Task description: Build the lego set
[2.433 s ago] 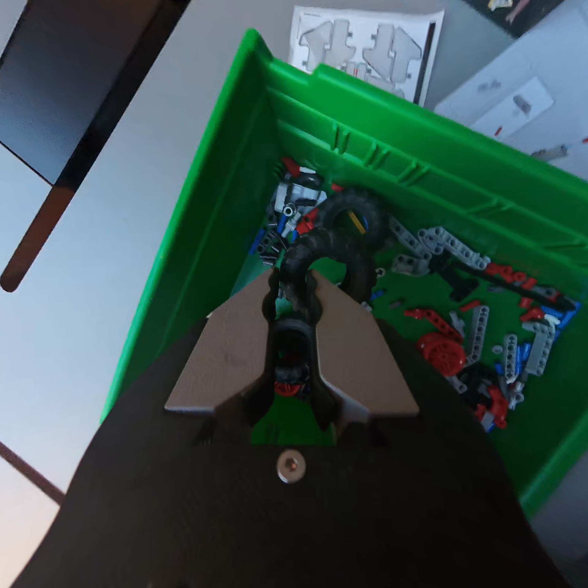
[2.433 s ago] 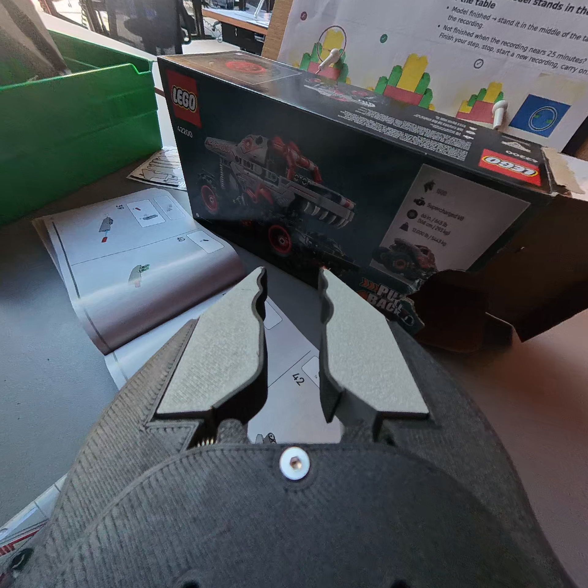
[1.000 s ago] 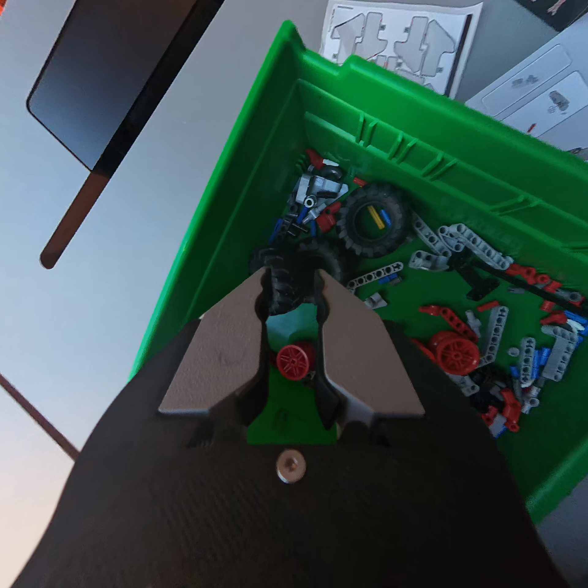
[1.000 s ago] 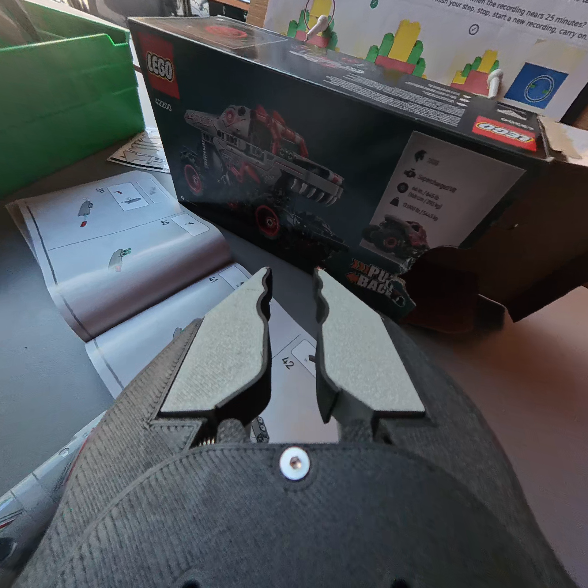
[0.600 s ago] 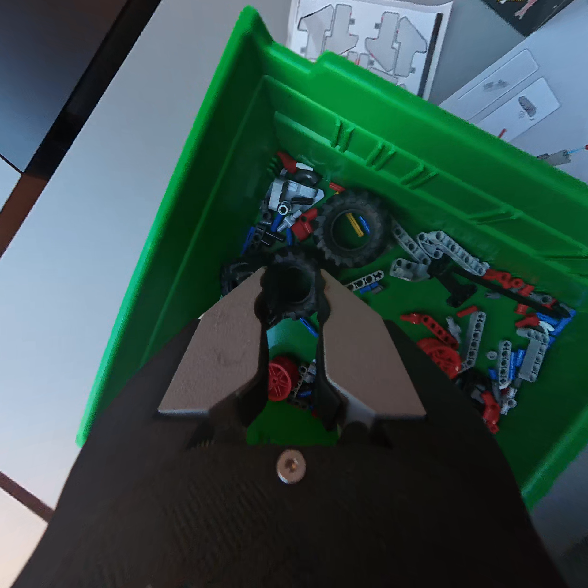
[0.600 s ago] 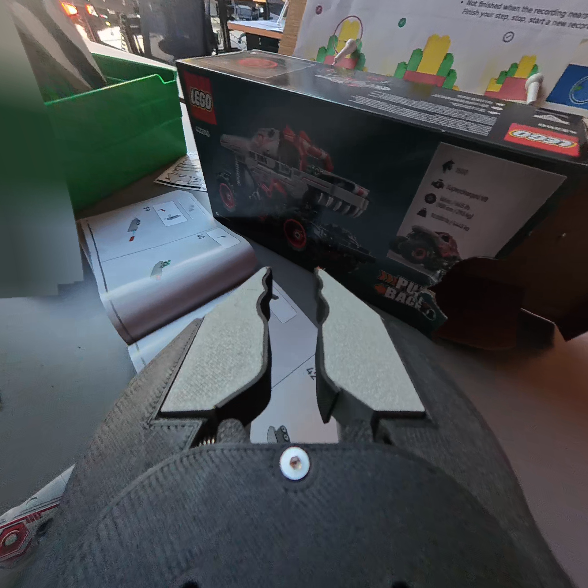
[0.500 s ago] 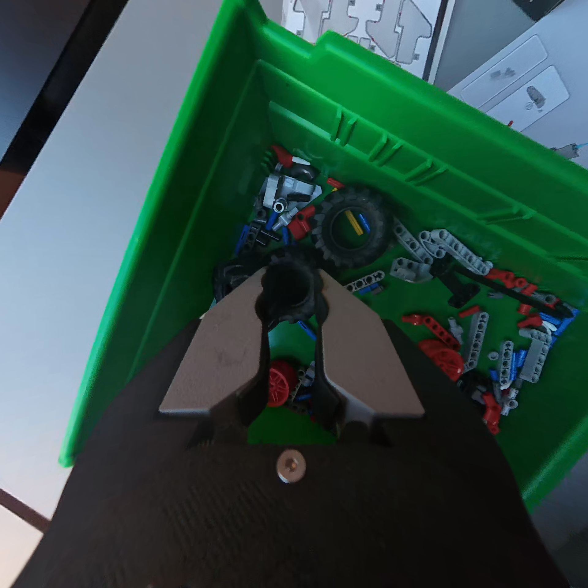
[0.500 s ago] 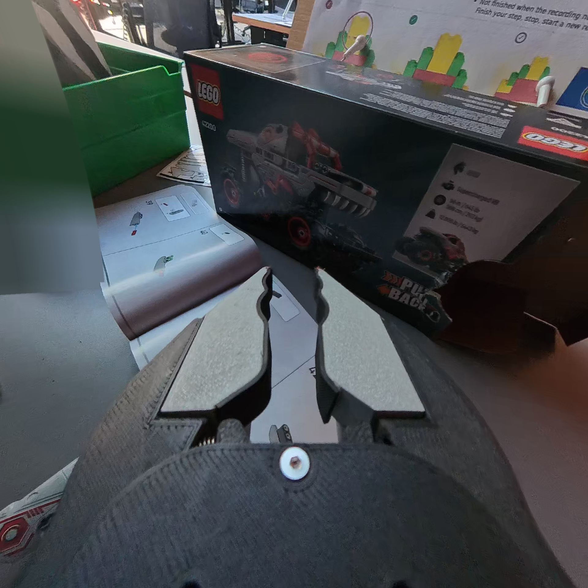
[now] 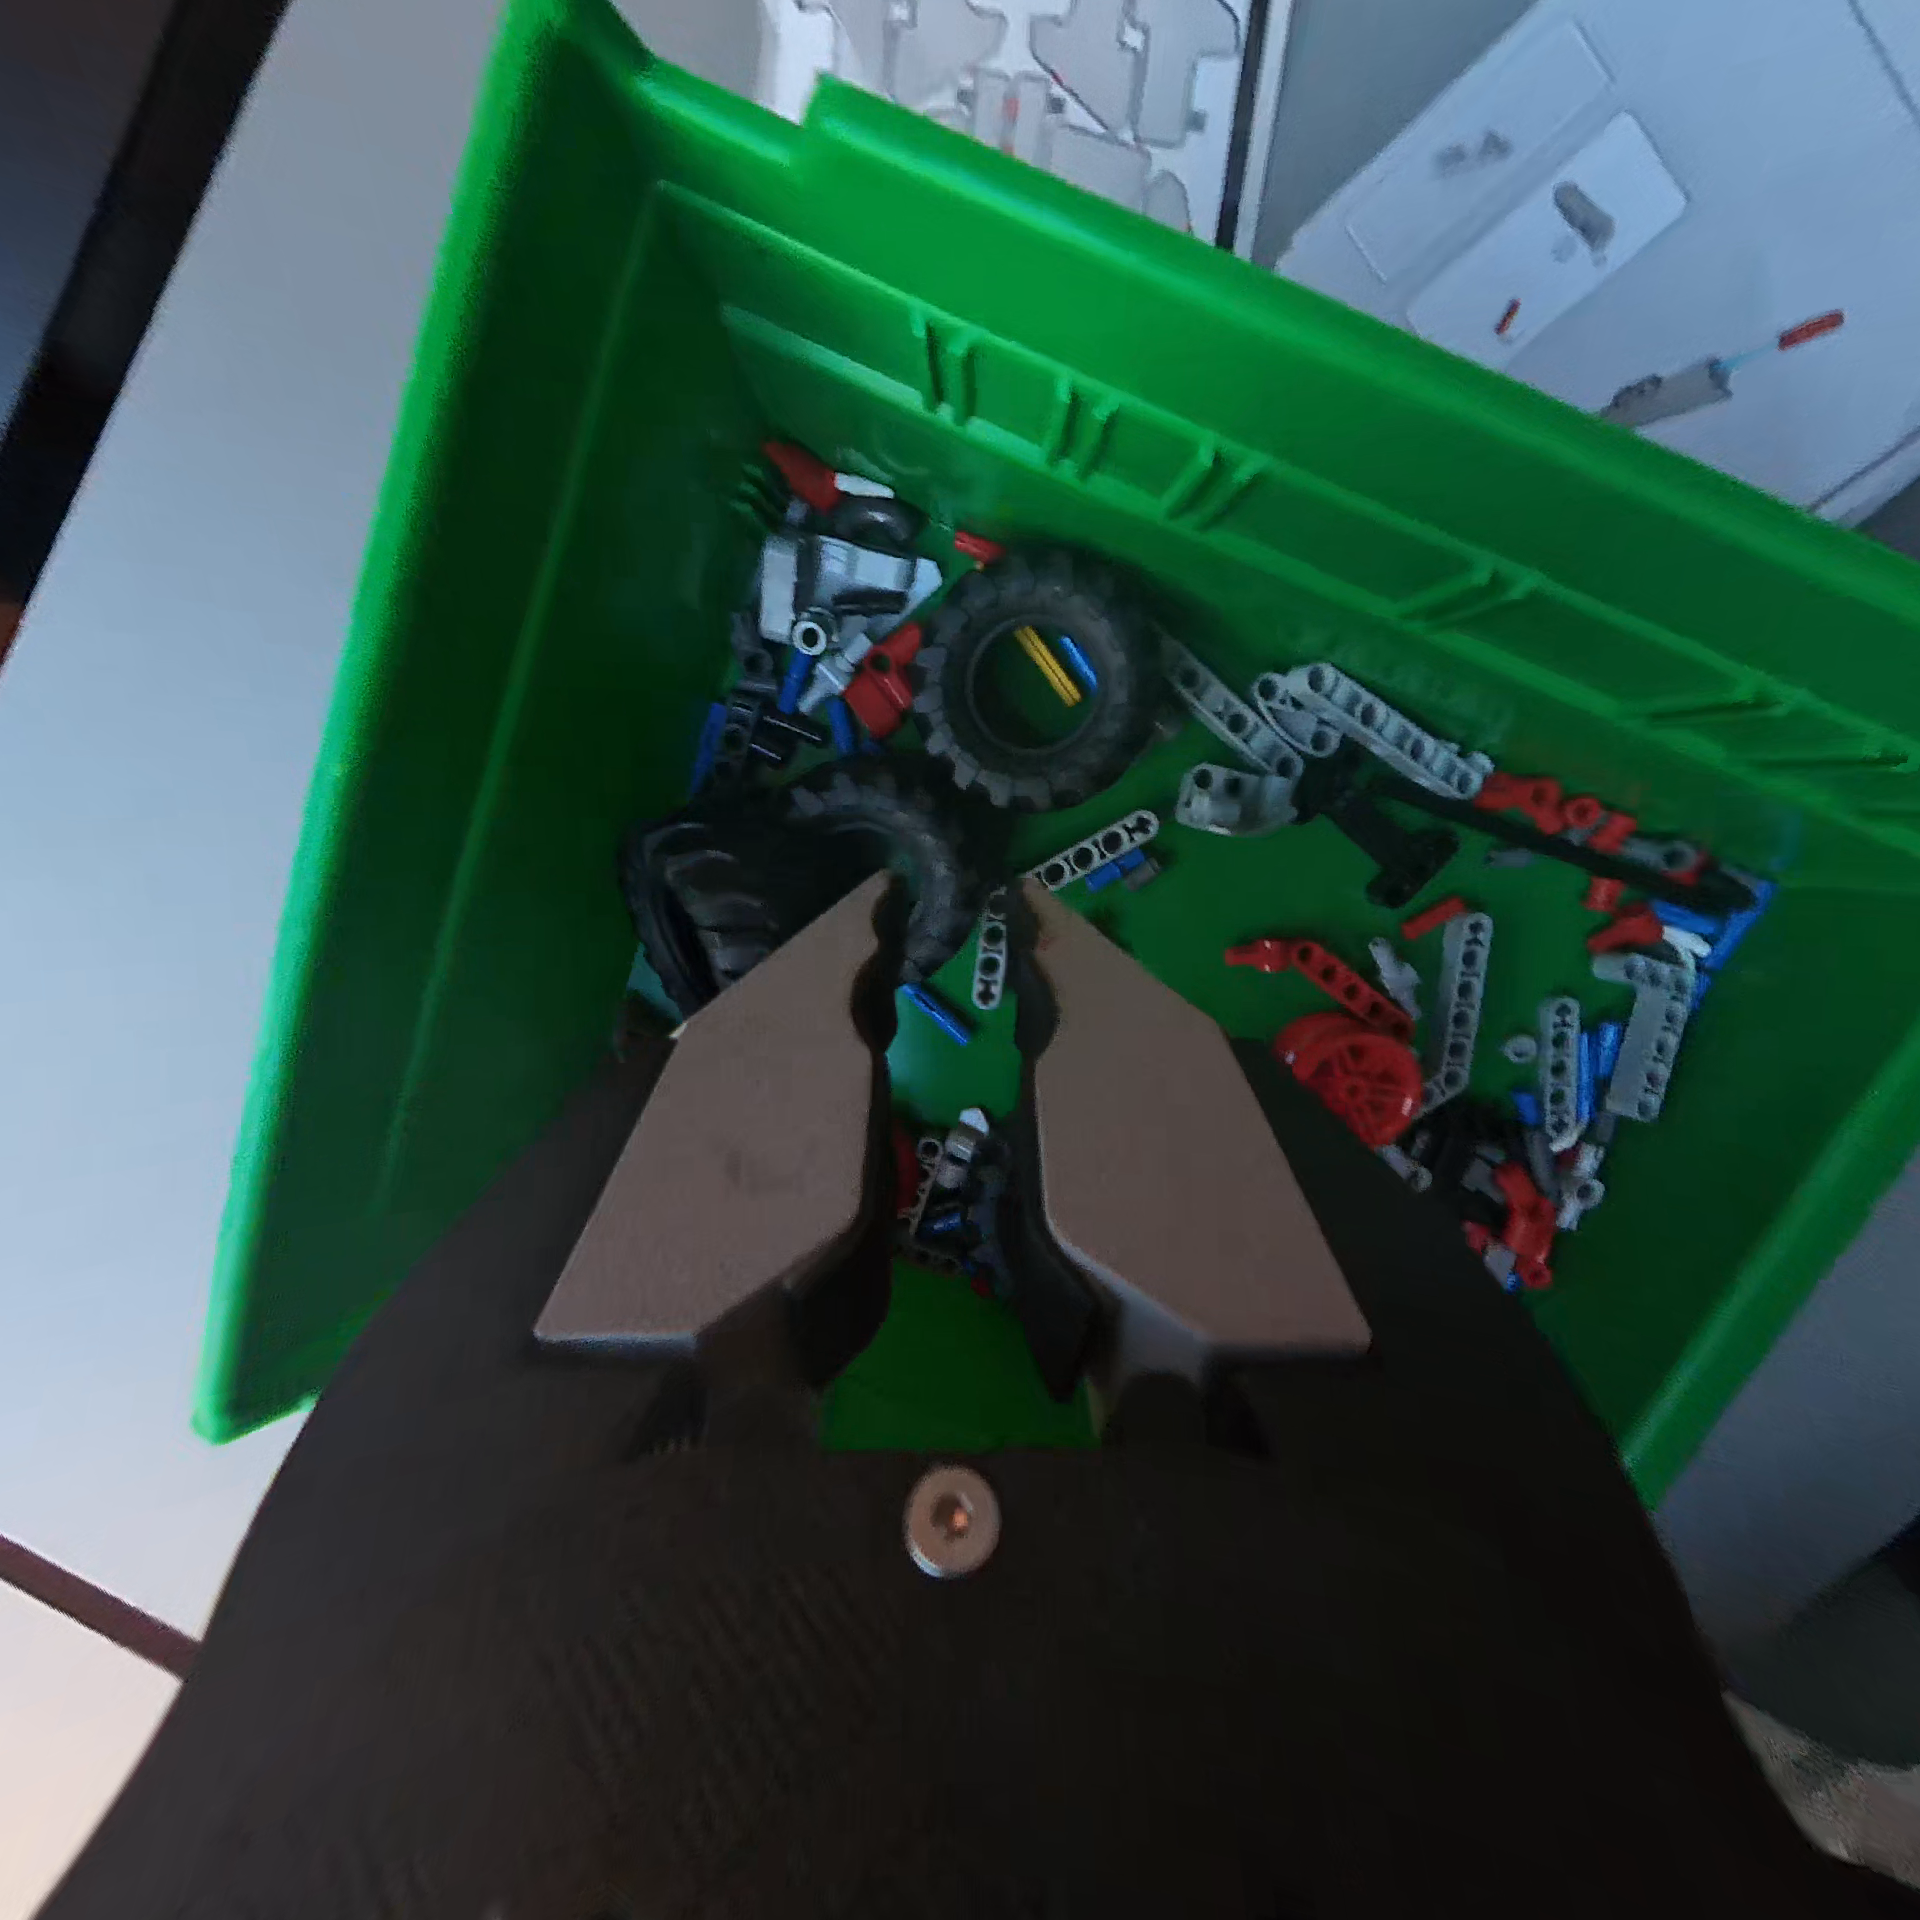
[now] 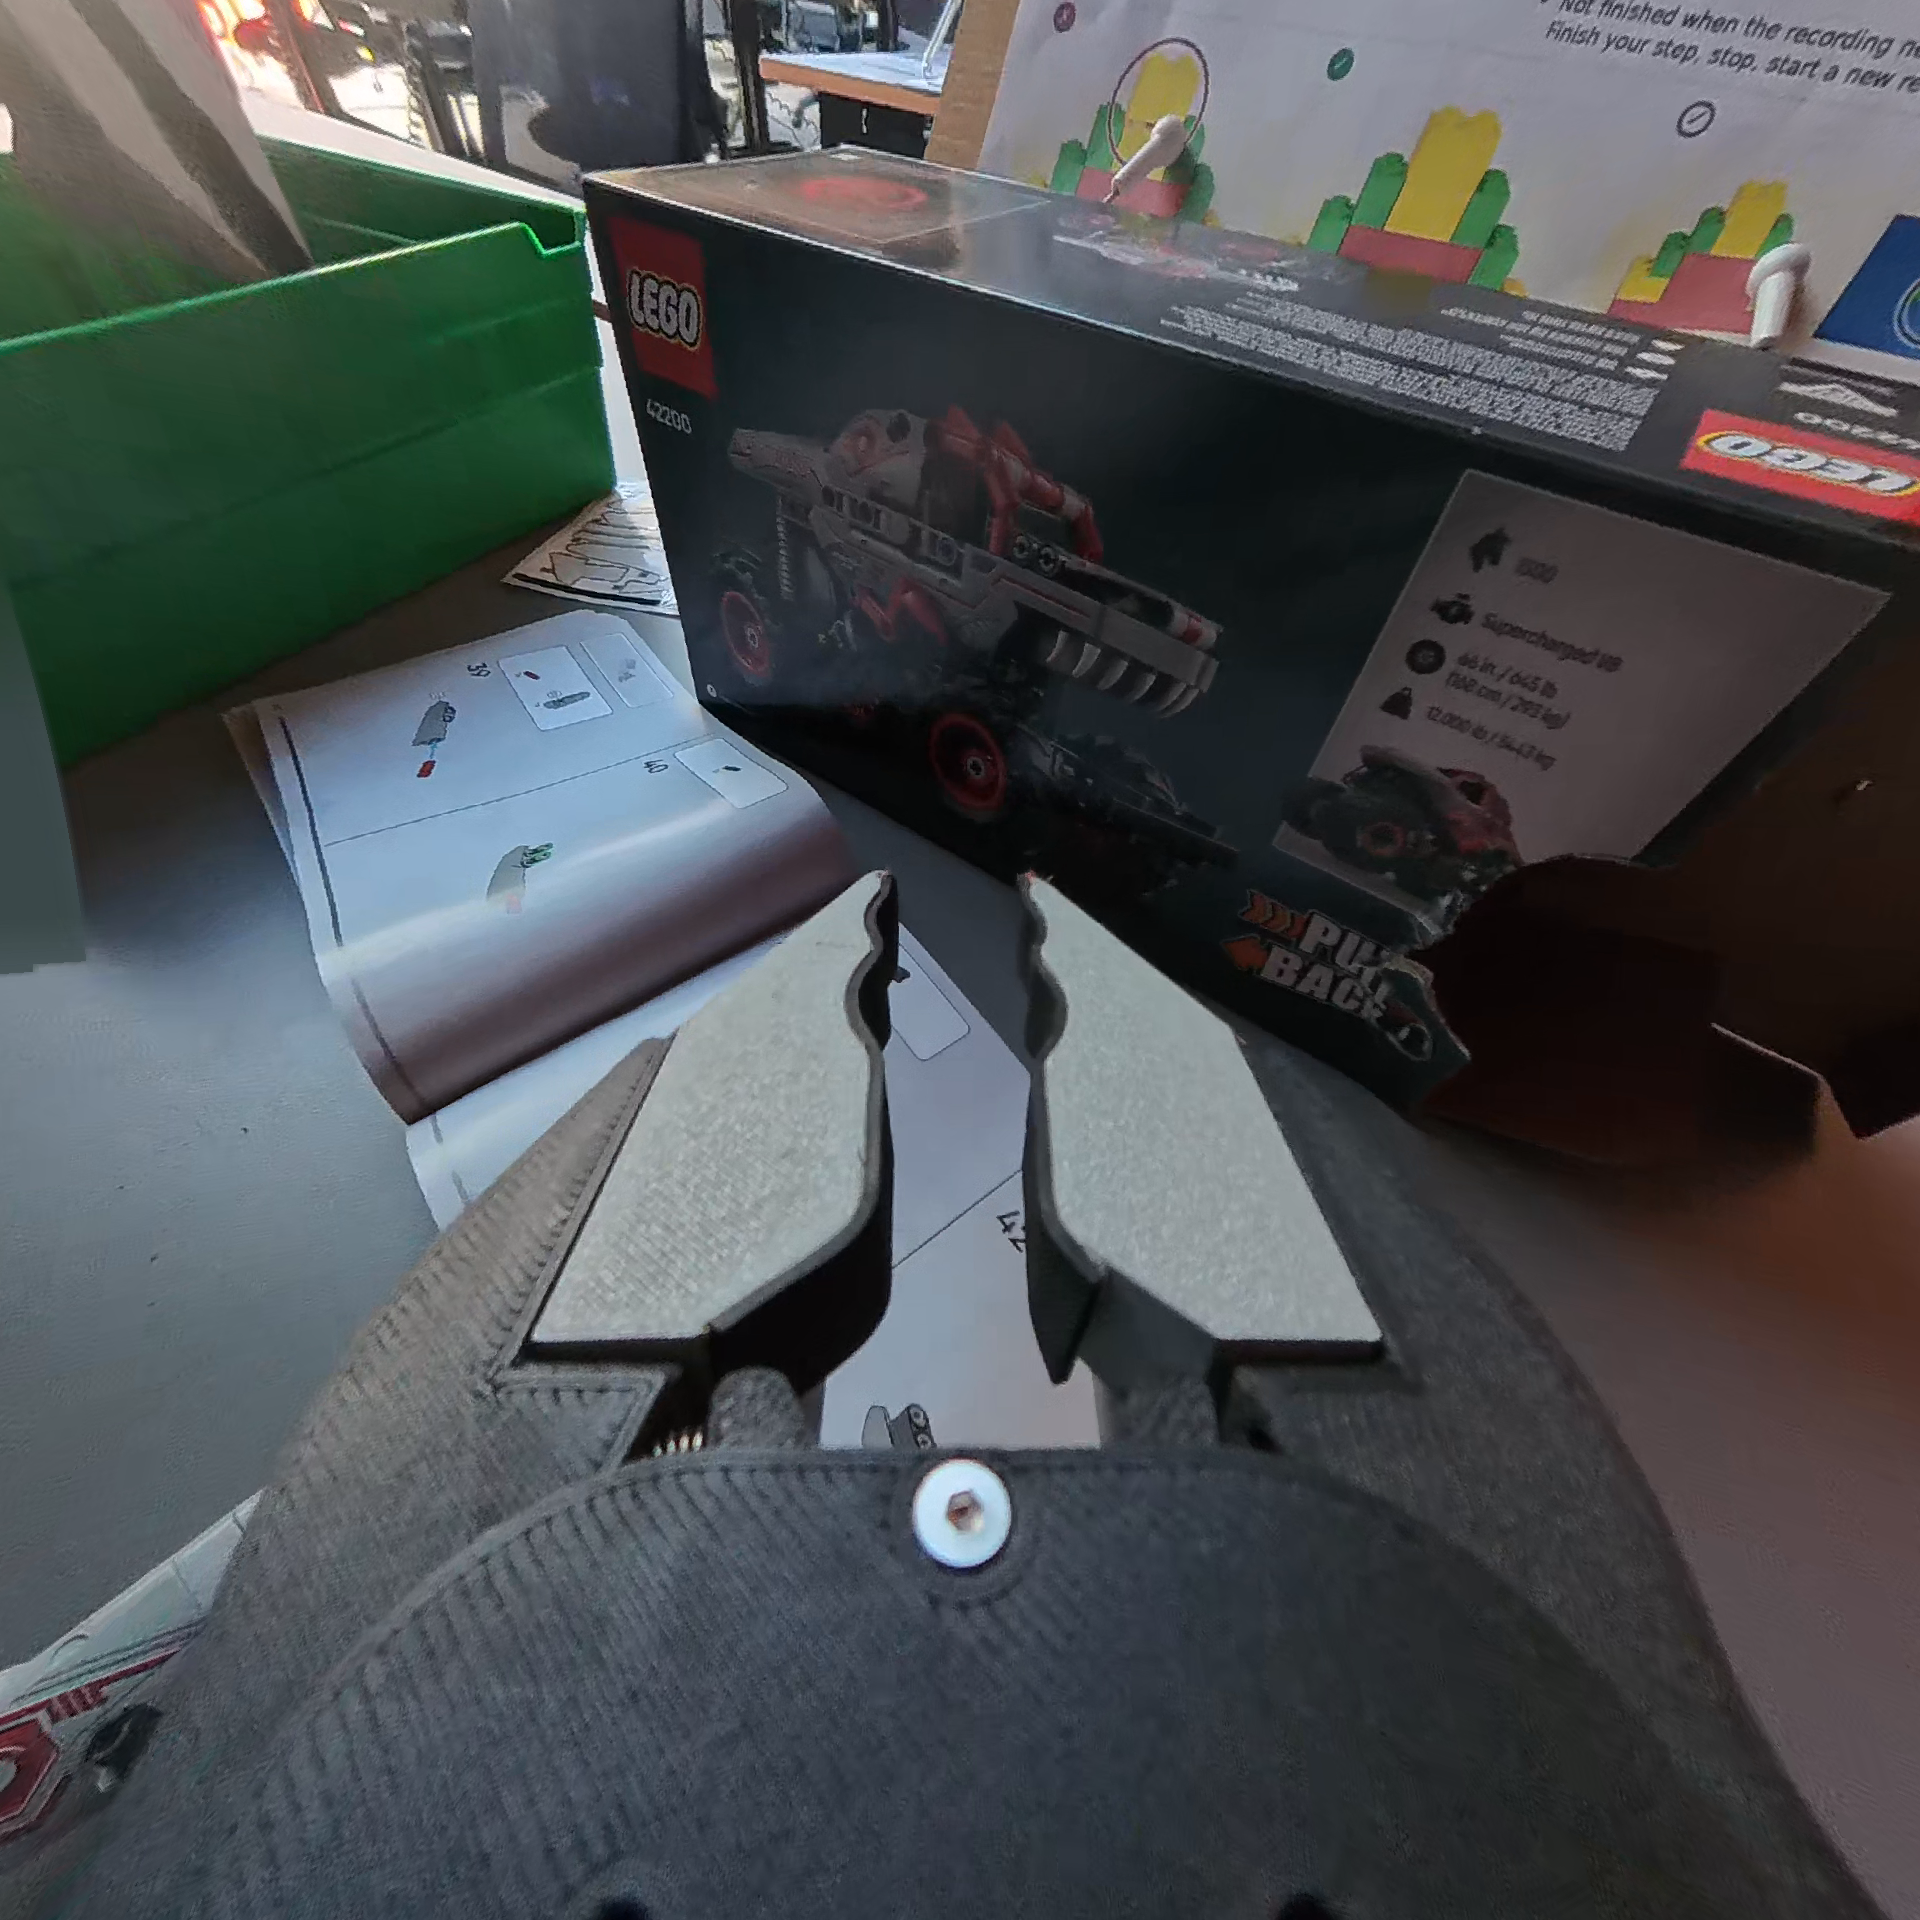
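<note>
Left wrist view: left claw (image 9: 951,904) apart and empty, poised over green bin (image 9: 436,727) on the counter (image 9: 156,644). Black tyre (image 9: 883,862) just beyond the tips, second tyre (image 9: 1039,675) and grey beams (image 9: 1351,727) farther in, all loose, likely dumped for sorting. High bin walls close at left; freer room toward the middle.

Right wrist view: right claw (image 10: 956,914) apart, holding nothing, above open instruction booklet (image 10: 540,831), probably idle. Set box (image 10: 1195,582) upright ahead, blocking forward travel.
</note>
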The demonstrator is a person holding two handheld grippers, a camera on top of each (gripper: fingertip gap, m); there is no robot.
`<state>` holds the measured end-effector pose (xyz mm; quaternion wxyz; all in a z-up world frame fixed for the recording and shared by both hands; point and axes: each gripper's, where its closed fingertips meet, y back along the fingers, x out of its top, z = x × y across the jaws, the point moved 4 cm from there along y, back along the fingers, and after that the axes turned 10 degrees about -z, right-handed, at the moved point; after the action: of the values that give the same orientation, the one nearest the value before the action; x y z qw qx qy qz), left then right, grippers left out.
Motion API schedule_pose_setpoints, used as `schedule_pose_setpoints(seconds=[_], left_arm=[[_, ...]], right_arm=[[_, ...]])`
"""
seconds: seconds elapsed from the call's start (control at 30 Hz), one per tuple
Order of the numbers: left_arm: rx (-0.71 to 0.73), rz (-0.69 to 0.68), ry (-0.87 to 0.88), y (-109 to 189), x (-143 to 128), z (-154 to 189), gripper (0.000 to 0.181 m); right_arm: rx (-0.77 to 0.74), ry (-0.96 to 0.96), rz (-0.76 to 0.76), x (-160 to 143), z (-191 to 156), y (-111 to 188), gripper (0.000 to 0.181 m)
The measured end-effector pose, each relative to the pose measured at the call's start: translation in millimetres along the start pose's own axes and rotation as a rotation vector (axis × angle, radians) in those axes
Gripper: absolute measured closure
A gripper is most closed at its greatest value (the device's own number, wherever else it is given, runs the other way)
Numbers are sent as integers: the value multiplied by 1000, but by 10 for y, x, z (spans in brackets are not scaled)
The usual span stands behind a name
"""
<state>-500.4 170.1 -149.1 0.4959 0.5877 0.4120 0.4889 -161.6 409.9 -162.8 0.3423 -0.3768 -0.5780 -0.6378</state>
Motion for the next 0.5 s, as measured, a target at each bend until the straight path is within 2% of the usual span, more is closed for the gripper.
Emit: schedule_pose_setpoints(seconds=[0.03,0.3,0.5], left_arm=[[-9,-14,-12,-17,-11,28,167],[-59,-65,-91,-88,-20,243,173],[-53,-174,-167,-264,-103,350,176]], right_arm=[[-1,1,0,-1,5,-4,163],[-14,10,5,-2,52,-7,167],[-11,24,-16,-28,40,-37,168]])
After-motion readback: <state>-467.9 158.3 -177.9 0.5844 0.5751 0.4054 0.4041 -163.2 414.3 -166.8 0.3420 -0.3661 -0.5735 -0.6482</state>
